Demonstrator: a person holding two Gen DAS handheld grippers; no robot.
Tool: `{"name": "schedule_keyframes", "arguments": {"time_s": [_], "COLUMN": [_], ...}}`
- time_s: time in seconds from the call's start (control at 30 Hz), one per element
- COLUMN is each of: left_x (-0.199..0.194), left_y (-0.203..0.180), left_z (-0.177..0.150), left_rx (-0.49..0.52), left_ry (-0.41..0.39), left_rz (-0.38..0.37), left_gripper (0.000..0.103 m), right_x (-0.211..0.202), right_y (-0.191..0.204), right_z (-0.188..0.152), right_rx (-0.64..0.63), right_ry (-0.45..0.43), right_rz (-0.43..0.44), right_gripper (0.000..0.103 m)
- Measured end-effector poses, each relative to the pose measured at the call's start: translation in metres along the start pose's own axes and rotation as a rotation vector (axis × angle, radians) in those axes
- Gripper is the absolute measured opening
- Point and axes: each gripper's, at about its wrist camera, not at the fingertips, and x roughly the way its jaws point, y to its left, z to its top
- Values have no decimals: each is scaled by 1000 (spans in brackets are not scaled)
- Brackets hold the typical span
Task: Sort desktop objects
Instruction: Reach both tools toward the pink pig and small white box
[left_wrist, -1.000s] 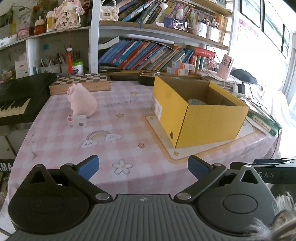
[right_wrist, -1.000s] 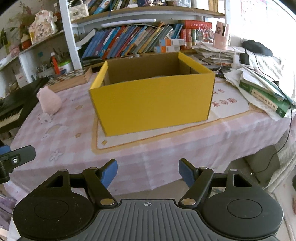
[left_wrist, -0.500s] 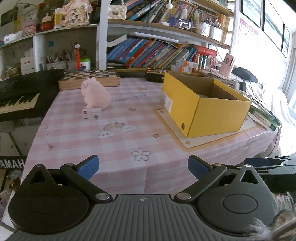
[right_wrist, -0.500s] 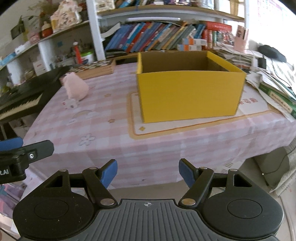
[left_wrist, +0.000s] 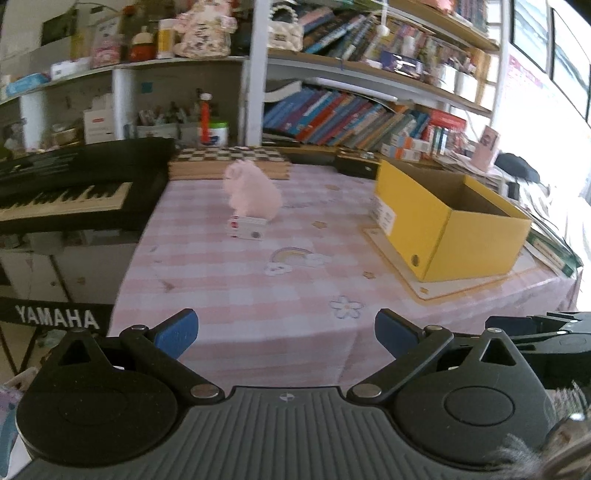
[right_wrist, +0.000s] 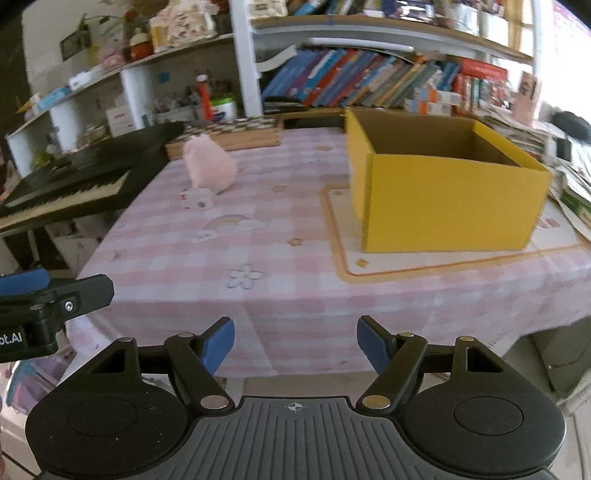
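While its floor stays hidden, yellow box stands open-topped — on placemat

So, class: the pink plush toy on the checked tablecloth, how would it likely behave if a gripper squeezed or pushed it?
The pink plush toy looks fuzzy and rounded, so it probably gives under the pads and is light for its size. Its broad base suggests that a low push slides it across the tablecloth, nudging the small white box in front.
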Motion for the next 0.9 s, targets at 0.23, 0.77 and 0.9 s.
{"name": "schedule_keyframes", "arguments": {"time_s": [0.23, 0.77, 0.9], "left_x": [-6, 28, 49], "left_y": [21, 37, 37], "left_z": [0, 20, 31], "left_rx": [-51, -94, -112], "left_ry": [-15, -19, -9], "left_rz": [47, 113, 124], "left_gripper": [103, 103, 103], "right_x": [6, 55, 72], "right_y": [25, 36, 31], "right_z": [9, 47, 63], "right_rx": [-74, -137, -149], "right_ry": [-2, 6, 12], "right_rz": [54, 116, 121], "right_gripper": [75, 75, 75]}}
